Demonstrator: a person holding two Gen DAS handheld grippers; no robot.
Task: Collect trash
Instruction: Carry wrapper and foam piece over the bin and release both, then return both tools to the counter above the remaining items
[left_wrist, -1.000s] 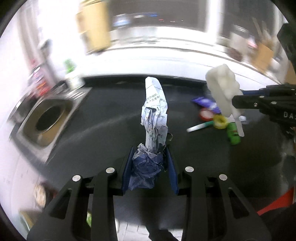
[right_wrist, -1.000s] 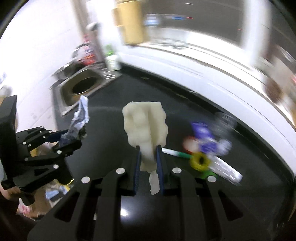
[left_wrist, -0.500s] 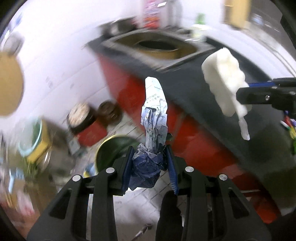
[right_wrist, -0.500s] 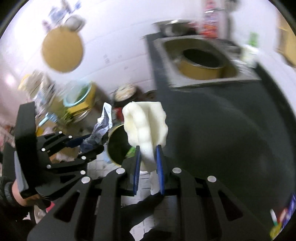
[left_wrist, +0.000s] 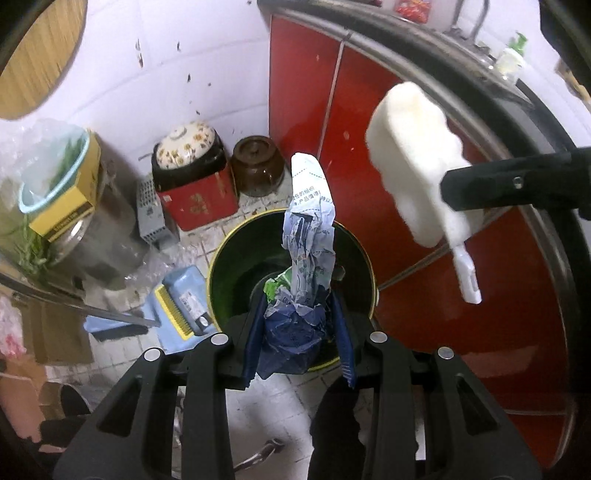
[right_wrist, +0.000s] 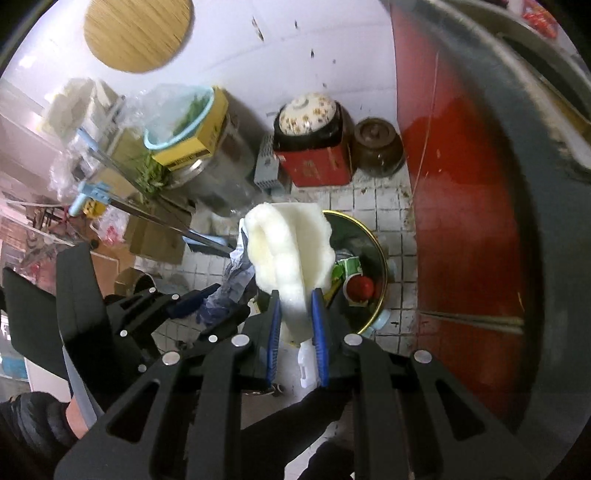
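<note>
While both hands hover over the bin (left_wrist: 221, 266), the left fingers (left_wrist: 299, 328) clamp crumpled paper (left_wrist: 308, 236) dangling above it, and the right fingers (right_wrist: 297, 321) pinch a white foam chunk (right_wrist: 288, 251). Risk: foam's near the rim, so it could bounce onto the floor.

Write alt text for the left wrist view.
The left claw grips a crumpled paper wrapper above a round green bin on a tiled floor. To its right, the right claw holds a white foam piece before red cabinets.
</note>
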